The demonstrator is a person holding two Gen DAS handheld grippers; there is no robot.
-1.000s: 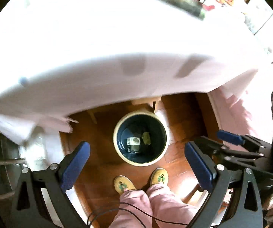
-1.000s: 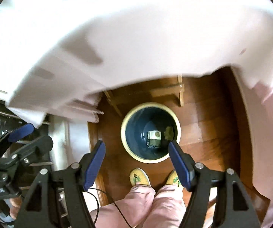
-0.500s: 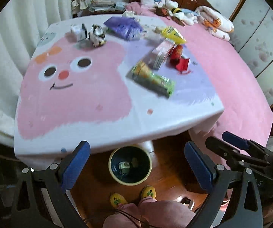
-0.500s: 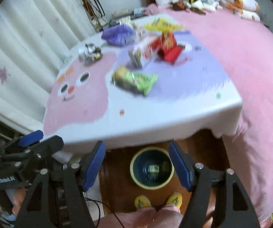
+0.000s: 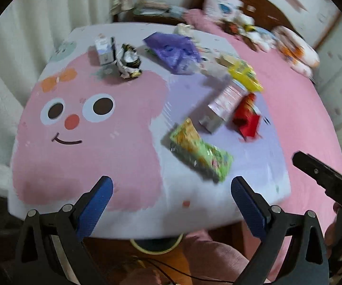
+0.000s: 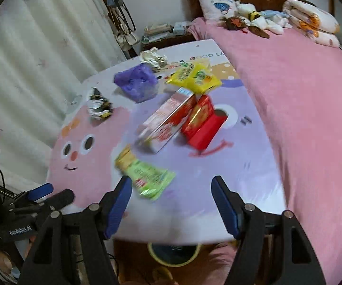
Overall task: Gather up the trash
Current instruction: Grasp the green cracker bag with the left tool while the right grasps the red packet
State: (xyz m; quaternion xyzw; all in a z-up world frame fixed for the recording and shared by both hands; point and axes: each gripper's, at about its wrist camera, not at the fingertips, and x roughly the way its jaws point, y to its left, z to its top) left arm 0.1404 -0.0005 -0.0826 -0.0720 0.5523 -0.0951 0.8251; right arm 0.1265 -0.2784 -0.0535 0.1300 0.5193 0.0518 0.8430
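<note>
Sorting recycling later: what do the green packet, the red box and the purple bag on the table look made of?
Green packet: glossy plastic film, it seems; shiny, crinkled.
Red box: likely printed cardboard; flat faces, sharp edges.
Purple bag: thin, soft plastic, probably; slumped and creased, slightly see-through.

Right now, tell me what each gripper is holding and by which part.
Nothing is held. The left gripper and the right gripper are both open and empty, above the near edge of the table; the green wrapper lies untouched.
</note>
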